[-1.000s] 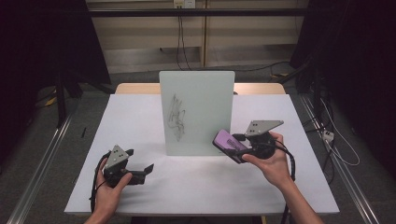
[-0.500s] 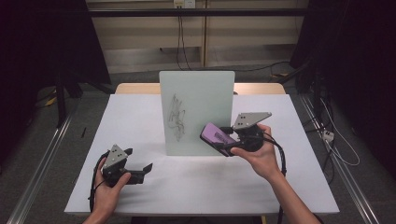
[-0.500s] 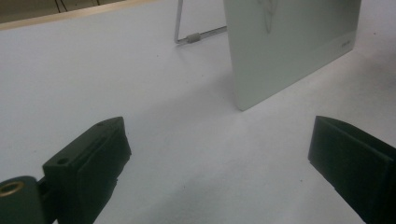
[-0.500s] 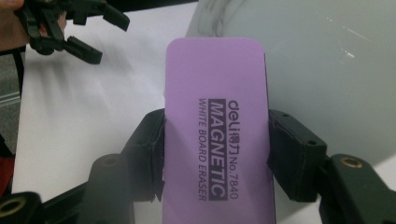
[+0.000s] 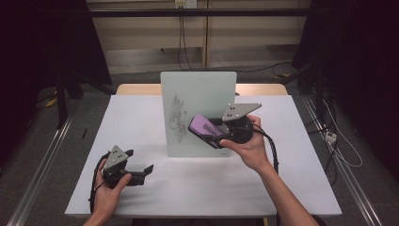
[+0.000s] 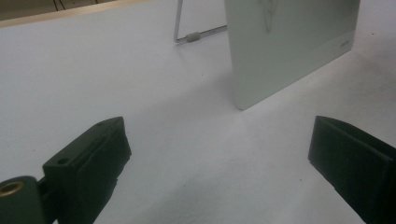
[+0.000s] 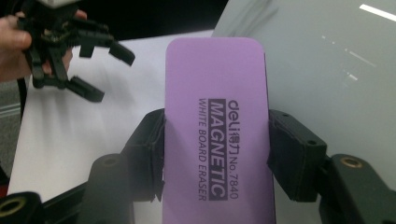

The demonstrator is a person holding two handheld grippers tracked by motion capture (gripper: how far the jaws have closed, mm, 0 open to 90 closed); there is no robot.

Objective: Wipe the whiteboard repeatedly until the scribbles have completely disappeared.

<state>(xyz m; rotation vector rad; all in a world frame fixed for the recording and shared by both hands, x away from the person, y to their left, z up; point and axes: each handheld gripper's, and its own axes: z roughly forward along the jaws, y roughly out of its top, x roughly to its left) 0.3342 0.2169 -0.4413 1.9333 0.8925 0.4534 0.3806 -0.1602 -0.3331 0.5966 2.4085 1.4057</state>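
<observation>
Eraser (image 7: 215, 126) between right gripper (image 7: 215, 154) jaws: matt purple foam-like face, smooth, dark printed lettering. Jaw pads: black, dull, rubbery. Board (image 5: 197, 101) just ahead of eraser: glossy pale glass-like sheet, thin metal wire stand (image 6: 187, 35) behind. Table (image 5: 141, 122) under left gripper (image 6: 219, 154): matt white, smooth, wood edge at far side.

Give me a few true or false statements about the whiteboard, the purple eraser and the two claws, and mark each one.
1. The right claw grips a purple eraser by its long sides. True.
2. The whiteboard lies flat on the table. False: it stands upright on a wire stand.
3. The left claw is open with nothing between its jaws. True.
4. The board is wiped clean. False: dark scribbles mark its left part.
5. The eraser's print reads "magnetic white board eraser". True.
6. The left claw rests on top of the board. False: it sits low over the table, apart from the board.
</observation>
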